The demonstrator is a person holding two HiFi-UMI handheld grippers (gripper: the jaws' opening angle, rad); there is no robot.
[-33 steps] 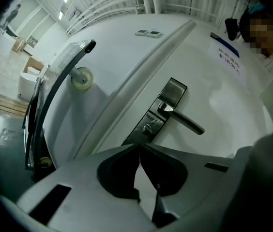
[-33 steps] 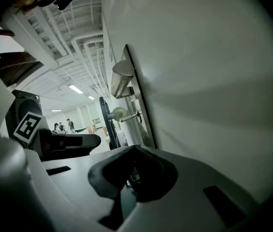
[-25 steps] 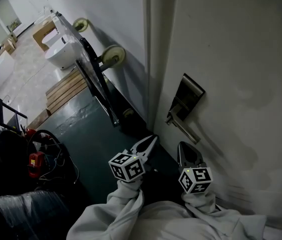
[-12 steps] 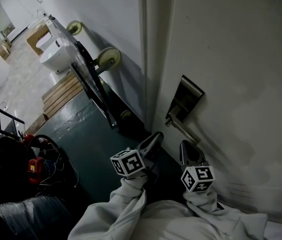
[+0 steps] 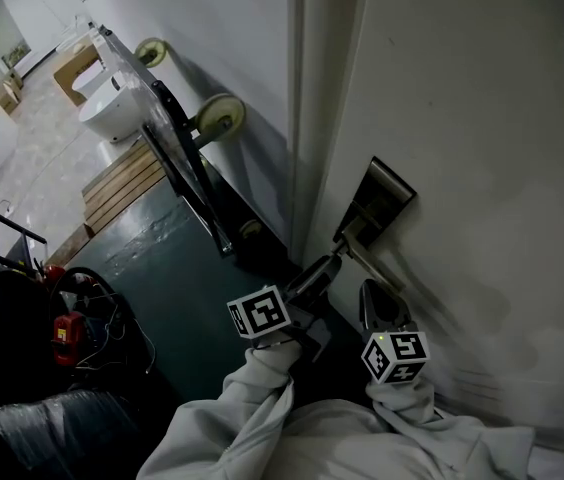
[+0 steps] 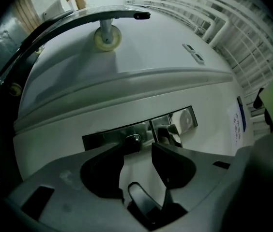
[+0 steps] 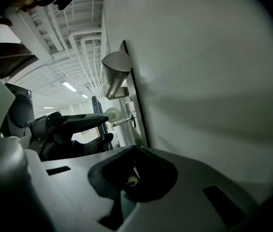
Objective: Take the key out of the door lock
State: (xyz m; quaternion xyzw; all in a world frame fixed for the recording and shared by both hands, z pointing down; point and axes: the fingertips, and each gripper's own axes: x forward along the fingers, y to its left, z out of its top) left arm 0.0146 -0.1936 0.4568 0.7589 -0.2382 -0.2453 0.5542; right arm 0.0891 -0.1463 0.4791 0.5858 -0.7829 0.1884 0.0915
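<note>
A steel lock plate with a lever handle sits on the white door. In the left gripper view the plate lies straight ahead, and a small dark key head sticks out of it just beyond the jaw tips. My left gripper reaches up to the plate's lower end. Its jaws are opening, and the left gripper shows a gap with nothing pressed between the pads. My right gripper hangs below the handle beside the door, jaws together and empty; the right gripper looks along the door face.
A wheeled metal cart leans at the wall left of the door. Behind it are a white basin and a wooden pallet. Cables and a red tool lie on the dark green floor.
My left gripper has risen from below the handle up to the lock plate. The right gripper has stayed about where it was.
</note>
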